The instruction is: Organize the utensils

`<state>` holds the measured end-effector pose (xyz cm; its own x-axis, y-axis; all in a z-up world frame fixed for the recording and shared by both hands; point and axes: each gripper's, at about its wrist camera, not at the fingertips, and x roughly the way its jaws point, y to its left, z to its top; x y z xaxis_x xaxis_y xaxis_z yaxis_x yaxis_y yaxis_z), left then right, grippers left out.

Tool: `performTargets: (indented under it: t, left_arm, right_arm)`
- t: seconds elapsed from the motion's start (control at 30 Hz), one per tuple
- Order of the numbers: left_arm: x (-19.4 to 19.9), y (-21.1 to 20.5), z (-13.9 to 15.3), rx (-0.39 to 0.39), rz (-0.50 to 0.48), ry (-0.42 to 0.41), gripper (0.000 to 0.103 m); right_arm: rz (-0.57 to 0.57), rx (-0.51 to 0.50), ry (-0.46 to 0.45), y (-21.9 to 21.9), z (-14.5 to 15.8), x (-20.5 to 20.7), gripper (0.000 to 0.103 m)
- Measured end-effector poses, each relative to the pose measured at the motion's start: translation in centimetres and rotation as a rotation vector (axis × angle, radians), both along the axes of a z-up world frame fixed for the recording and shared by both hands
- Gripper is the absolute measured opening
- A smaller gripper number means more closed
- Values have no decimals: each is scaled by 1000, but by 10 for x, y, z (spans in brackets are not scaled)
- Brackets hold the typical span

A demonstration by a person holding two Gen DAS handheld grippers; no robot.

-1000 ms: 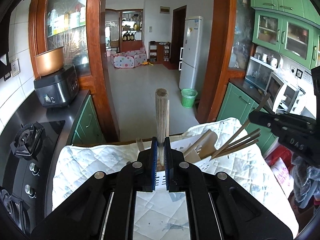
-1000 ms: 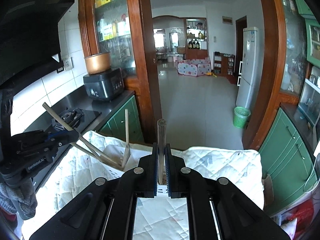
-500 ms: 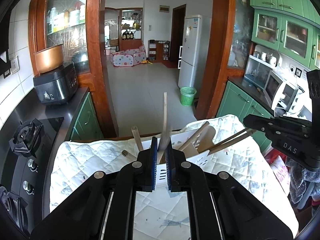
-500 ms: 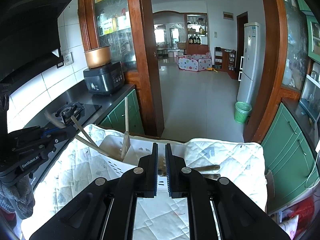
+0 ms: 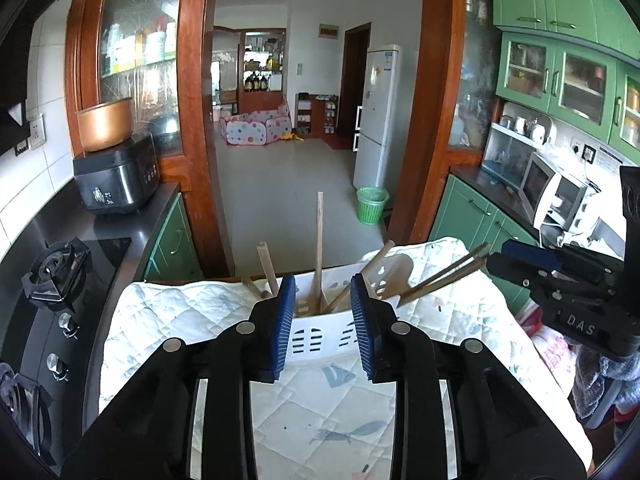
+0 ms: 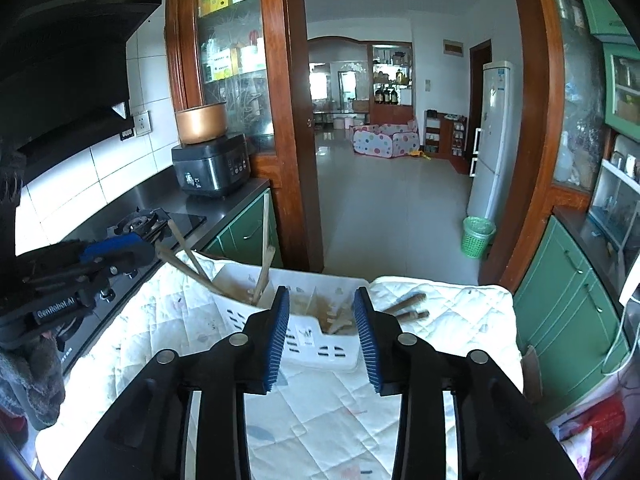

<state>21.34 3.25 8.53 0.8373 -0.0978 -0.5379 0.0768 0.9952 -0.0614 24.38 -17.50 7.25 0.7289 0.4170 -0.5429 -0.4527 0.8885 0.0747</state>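
Grippers, left (image 5: 323,322) and right (image 6: 322,330): both wide open, empty. Your risk: snagging tall handles tips the white basket (image 6: 320,340).

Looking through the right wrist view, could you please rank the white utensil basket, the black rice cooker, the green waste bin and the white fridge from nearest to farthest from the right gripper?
1. White utensil basket, just ahead of the right gripper.
2. Black rice cooker, on the left counter.
3. Green waste bin, on the floor to the right.
4. White fridge, behind the bin.
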Motion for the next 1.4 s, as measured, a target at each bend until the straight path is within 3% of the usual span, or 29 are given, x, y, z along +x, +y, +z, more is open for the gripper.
performTargets:
  t: [0.27,0.57,0.77,1.4]
  left_arm:
    - [-46,-10,-2,8,9,-24,54]
    - [-90,-22,-19,27,29,-32,74]
    - [-111,-29,-32,47,41,-16,81]
    - [-149,-17,-57,21,119,23,87]
  right_arm:
    - [-25,9,-7,-12,-12,-46,51]
    - [-70,6,-1,-22,-29,-87,72]
    - [-97,6,-4,-27,-34,-108,84]
    - [-151,-46,-22,-16,-52,-152,94]
